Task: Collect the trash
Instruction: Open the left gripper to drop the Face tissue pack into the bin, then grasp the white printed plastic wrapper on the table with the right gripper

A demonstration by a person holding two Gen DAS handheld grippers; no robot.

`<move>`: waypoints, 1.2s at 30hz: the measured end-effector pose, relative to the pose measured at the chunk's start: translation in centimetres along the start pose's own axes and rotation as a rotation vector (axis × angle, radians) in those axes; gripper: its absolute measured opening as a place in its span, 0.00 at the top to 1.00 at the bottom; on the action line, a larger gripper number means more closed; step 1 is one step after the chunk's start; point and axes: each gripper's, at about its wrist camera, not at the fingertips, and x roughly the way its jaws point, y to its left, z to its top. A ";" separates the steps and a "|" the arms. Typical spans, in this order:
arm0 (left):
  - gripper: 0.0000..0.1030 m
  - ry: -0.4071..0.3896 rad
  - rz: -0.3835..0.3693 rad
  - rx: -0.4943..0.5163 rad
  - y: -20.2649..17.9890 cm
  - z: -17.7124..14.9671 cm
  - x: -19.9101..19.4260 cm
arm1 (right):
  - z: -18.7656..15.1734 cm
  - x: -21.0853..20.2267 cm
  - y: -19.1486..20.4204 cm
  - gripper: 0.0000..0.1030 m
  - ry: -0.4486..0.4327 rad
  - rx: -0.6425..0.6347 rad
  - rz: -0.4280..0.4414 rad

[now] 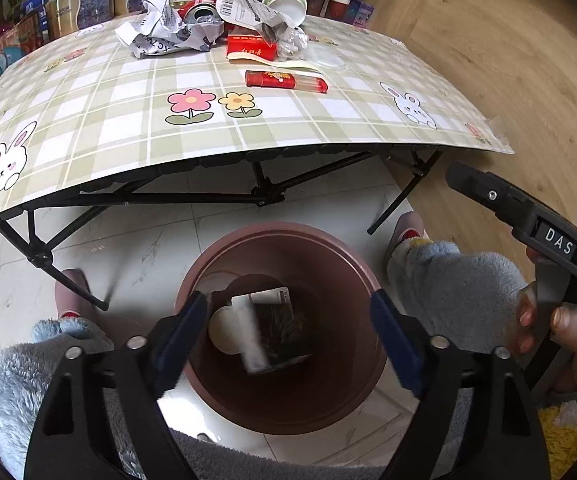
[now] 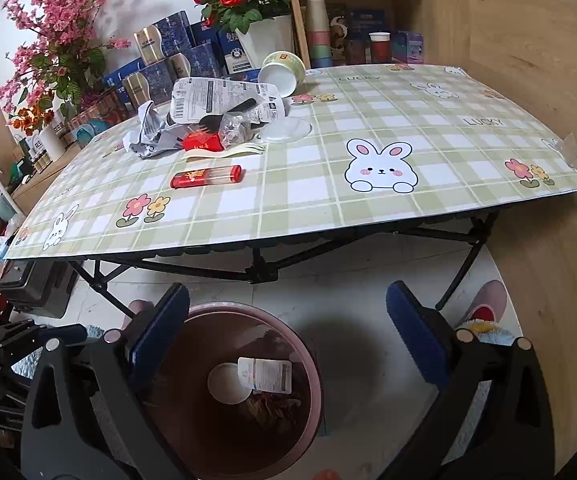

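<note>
Brown bin [image 1: 280, 400] sits below open left tongs [image 1: 292, 340].

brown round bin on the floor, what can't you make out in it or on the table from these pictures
- Left wrist view: the white packet over the brown round bin is motion-blurred; its print is unreadable.
- Right wrist view: the dark scraps at the bin's bottom are in shadow, unidentifiable.
- Both views: the crushed red can is mostly hidden by the crumpled white paper and the clear plastic blister pack.
</note>
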 end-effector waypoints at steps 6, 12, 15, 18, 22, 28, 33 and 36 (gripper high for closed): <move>0.15 -0.035 0.009 -0.076 1.4 0.2 -0.7 | -0.2 0.2 0.0 0.06 0.009 0.001 -0.006; 0.15 -0.119 0.061 -0.166 3.1 0.6 -2.7 | -0.1 0.5 0.1 0.06 0.019 -0.010 -0.022; 0.14 -0.187 0.092 -0.227 4.6 1.3 -4.8 | 0.5 0.7 0.2 0.06 0.018 -0.025 -0.043; 0.13 -0.243 0.136 -0.249 6.0 2.5 -6.4 | 1.9 1.2 0.6 0.06 0.015 -0.064 -0.087; 0.10 -0.314 0.236 -0.242 7.7 4.9 -8.2 | 5.3 2.7 2.2 0.06 0.011 -0.142 -0.099; 0.09 -0.379 0.321 -0.279 11.1 7.2 -9.3 | 11.9 6.5 7.9 0.06 -0.014 -0.326 -0.095; 0.09 -0.384 0.342 -0.331 13.5 8.1 -8.7 | 17.2 12.3 13.5 0.06 0.007 -0.447 -0.109; 0.09 -0.389 0.347 -0.348 14.4 8.1 -8.4 | 19.9 16.3 15.6 0.06 0.035 -0.468 -0.155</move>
